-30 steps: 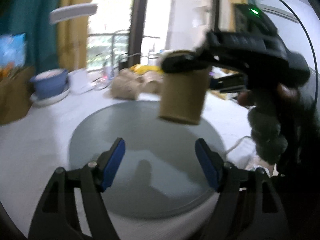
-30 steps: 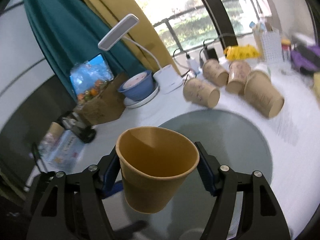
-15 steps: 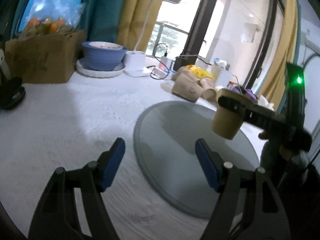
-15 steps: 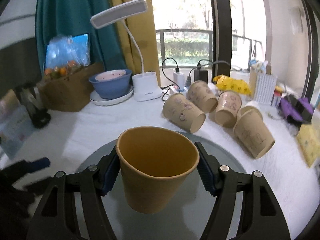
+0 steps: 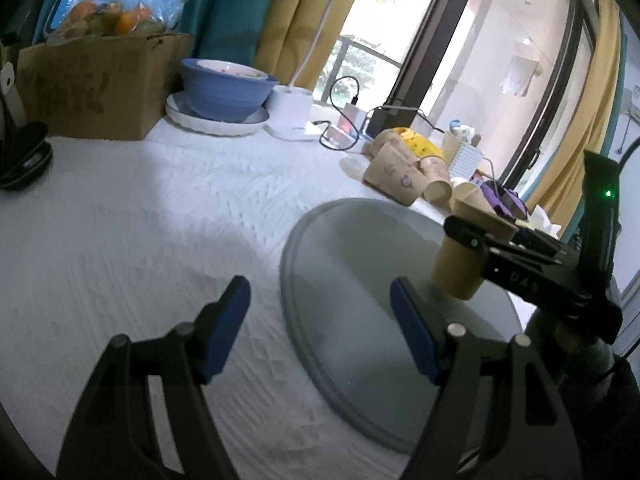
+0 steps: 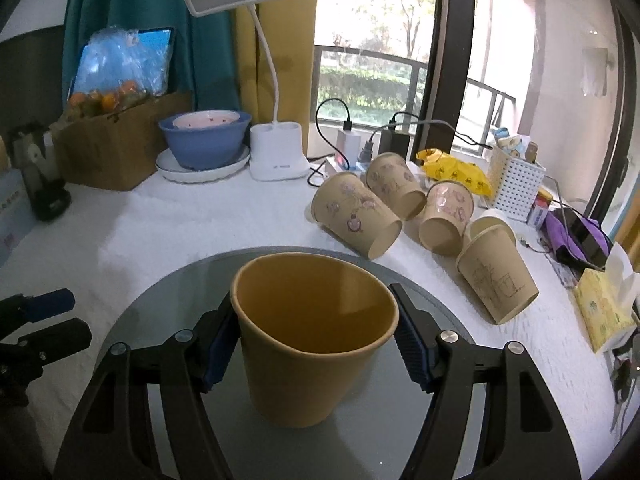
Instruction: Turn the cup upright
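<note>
A plain brown paper cup (image 6: 316,336) stands upright, mouth up, between the blue pads of my right gripper (image 6: 316,340), which is shut on it just above the round grey glass plate (image 6: 160,312). In the left wrist view the same cup (image 5: 460,268) hangs low over the plate (image 5: 352,264), held by the right gripper (image 5: 476,240). My left gripper (image 5: 320,332) is open and empty, over the plate's left edge and the white cloth.
Several paper cups (image 6: 356,220) lie on their sides behind the plate. A white basket (image 6: 516,184), a tissue pack (image 6: 600,308), a lamp base (image 6: 278,152), a blue bowl (image 6: 204,140) and a cardboard box (image 6: 116,152) stand along the back.
The right gripper has lowered the upright cup toward the plate. The left gripper has drawn back to the left, away from the cup.
</note>
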`<state>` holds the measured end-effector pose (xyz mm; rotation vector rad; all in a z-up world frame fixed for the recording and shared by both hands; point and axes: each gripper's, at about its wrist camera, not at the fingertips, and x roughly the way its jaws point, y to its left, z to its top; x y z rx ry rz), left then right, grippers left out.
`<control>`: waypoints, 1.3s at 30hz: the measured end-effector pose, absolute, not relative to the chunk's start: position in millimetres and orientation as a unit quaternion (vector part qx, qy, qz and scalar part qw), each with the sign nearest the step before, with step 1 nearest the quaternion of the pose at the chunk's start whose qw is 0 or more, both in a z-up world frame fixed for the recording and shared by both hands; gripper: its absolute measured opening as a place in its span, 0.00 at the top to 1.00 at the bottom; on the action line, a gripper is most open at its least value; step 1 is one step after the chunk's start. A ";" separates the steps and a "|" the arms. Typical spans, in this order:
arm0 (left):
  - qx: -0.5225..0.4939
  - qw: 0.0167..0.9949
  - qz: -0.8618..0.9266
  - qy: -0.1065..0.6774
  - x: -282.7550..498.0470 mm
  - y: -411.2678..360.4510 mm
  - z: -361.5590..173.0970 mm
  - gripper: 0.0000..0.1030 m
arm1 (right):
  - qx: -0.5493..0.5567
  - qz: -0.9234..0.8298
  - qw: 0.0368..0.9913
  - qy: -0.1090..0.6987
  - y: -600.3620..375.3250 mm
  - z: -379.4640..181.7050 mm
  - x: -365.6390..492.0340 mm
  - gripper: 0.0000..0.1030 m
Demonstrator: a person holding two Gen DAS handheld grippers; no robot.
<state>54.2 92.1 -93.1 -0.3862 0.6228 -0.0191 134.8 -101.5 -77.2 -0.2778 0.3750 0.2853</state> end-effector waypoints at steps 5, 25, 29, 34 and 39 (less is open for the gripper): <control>-0.190 0.932 -0.008 0.307 55.2 91.8 -92.9 0.28 | -0.136 0.143 0.962 0.190 -102.6 -78.6 133.7 0.30; -0.182 0.934 -0.006 0.307 56.7 89.9 -93.3 0.28 | -0.130 0.152 0.959 0.203 -103.3 -82.0 128.7 0.20; -0.178 0.934 -0.003 0.310 58.6 89.4 -93.3 0.28 | -0.125 0.156 0.959 0.203 -105.1 -81.3 125.4 0.20; -0.173 0.936 0.015 0.306 55.6 89.1 -89.8 0.28 | -0.113 0.158 0.962 0.193 -111.5 -73.1 113.5 0.20; -0.170 0.940 0.013 0.296 48.9 79.1 -77.9 0.28 | -0.096 0.162 0.967 0.174 -125.0 -57.2 91.7 0.20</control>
